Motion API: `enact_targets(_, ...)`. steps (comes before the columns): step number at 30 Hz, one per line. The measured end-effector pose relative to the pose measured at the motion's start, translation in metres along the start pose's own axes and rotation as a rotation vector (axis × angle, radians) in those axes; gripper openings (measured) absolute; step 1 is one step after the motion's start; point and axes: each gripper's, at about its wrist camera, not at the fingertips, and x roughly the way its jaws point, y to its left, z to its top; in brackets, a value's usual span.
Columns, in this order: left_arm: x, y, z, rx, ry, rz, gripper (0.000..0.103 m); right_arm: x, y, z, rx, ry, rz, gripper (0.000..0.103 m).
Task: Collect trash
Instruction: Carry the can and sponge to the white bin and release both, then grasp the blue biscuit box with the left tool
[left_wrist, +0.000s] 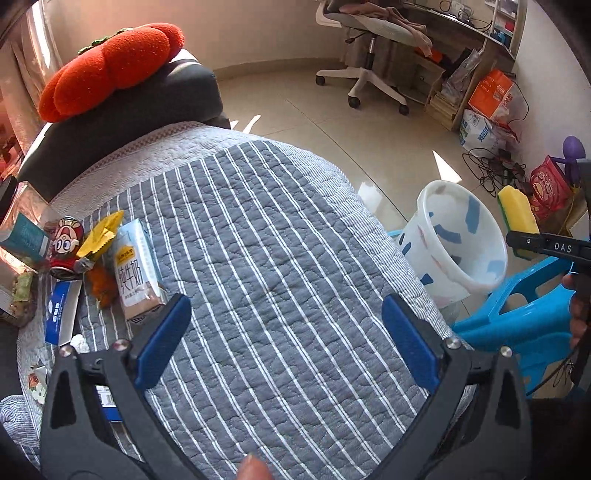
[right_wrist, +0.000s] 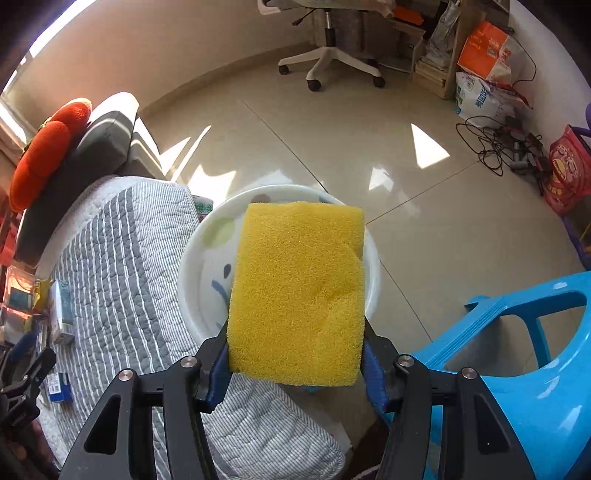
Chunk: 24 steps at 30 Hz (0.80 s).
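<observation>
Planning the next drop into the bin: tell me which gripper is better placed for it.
Right. The right gripper is shut on the yellow sponge, held directly over the white bin. The left gripper is open and empty over the striped quilt, off to the side of the bin.

Each handheld gripper is built from a matte black frame with two forked arms, each arm pierced by an elongated triangular cut-out. The left gripper (left_wrist: 286, 325) carries two flat blue pads (left_wrist: 162, 341) with a finely ribbed face, mounted on the inner side of the black fingers. Round silver screw heads are set at the pivot points, two per side. The right gripper (right_wrist: 297, 363) is of identical construction: black arms, silver pivot screws, blue pads (right_wrist: 373, 376). White lettering "DAS" is printed on the side of one black finger of the right gripper. A thin black cable is seen behind it.
</observation>
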Motion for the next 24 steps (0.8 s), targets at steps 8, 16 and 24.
enact_targets(8, -0.027, 0.038, -0.020, -0.018, -0.022, 0.031, 0.102, -0.008, 0.020, 0.002, -0.012, -0.014, 0.002, 0.085)
enact_targets(16, -0.043, 0.082, -0.042, -0.065, -0.007, 0.072, 0.102, -0.023, 0.060, -0.018, -0.113, 0.000, 0.012, 0.085)
enact_targets(24, -0.063, 0.130, -0.064, -0.115, -0.026, 0.125, 0.103, -0.032, 0.101, -0.036, -0.199, -0.010, 0.040, 0.085)
